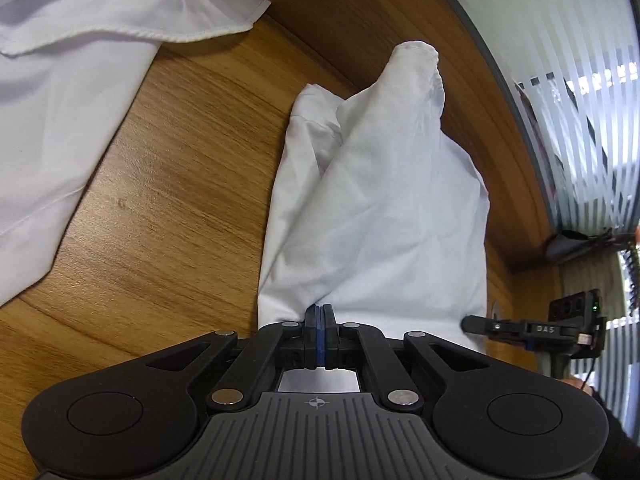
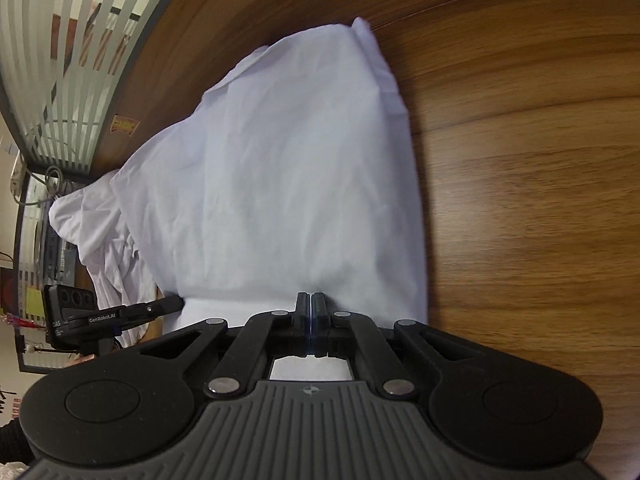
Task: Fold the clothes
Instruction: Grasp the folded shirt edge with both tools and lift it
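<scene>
A white garment (image 1: pixel 380 200) stretches from both grippers down onto the wooden table (image 1: pixel 180 200). A bunched sleeve (image 1: pixel 416 68) lies at its far end. My left gripper (image 1: pixel 319 309) is shut on the garment's near edge. My right gripper (image 1: pixel 466 323) pinches the same edge further right. In the right wrist view the garment (image 2: pixel 280 160) spreads ahead, and my right gripper (image 2: pixel 311 300) is shut on its near hem. My left gripper (image 2: pixel 178 303) enters from the left, its tip closed on the fabric. Crumpled folds (image 2: pixel 100 240) hang at the left.
A second white cloth (image 1: pixel 60 100) lies spread at the upper left of the table. A frosted striped glass partition (image 1: pixel 580 80) runs along the table's far edge (image 2: pixel 60 60). Bare wood (image 2: pixel 520 200) shows right of the garment.
</scene>
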Available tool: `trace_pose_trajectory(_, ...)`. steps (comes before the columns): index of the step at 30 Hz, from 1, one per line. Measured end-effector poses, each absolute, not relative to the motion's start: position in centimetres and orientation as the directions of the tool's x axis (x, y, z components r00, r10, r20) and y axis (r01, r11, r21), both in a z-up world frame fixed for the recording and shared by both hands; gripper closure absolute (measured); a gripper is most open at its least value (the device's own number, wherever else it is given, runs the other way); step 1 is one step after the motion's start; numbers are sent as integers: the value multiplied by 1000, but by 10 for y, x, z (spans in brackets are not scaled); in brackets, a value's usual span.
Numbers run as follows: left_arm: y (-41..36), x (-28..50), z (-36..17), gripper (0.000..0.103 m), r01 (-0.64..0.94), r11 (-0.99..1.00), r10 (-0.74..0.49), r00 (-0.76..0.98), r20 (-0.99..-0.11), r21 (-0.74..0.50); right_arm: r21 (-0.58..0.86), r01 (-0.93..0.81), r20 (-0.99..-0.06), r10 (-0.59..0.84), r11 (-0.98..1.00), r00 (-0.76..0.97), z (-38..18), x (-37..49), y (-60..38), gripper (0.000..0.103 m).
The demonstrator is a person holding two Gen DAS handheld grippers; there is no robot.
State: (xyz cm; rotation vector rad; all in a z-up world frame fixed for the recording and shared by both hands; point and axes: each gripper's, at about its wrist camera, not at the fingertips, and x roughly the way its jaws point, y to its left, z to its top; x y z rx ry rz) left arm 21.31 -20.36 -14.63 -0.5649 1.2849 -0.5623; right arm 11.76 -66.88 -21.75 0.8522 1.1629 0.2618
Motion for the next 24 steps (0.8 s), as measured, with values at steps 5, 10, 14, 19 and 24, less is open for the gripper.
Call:
trace_pose_trajectory(5, -207, 212, -146, 99, 87, 751, -656, 208, -725, -655, 671, 289, -730, 537, 683, 423, -216, 104, -689, 103)
trace_pose_trajectory(10, -231, 206, -121, 101, 172, 799, -602, 241, -761, -577, 463, 205, -845, 360, 862, 396, -180, 107, -669, 95)
trace_pose_trajectory(14, -249, 194, -111, 100, 229, 786, -617, 249, -746, -574, 508, 123, -803, 417, 852, 426, -161, 110, -643, 89)
trace_pose_trajectory(19, -270, 194, -121, 101, 229, 764, -645, 214, -734, -604, 573, 62, -762, 504, 817, 405, -167, 130, -600, 89)
trace_pose_trajectory(24, -285, 199, -135, 100, 212, 755, -655, 179, -735, -621, 590, 36, -760, 540, 807, 362, -181, 153, -556, 89)
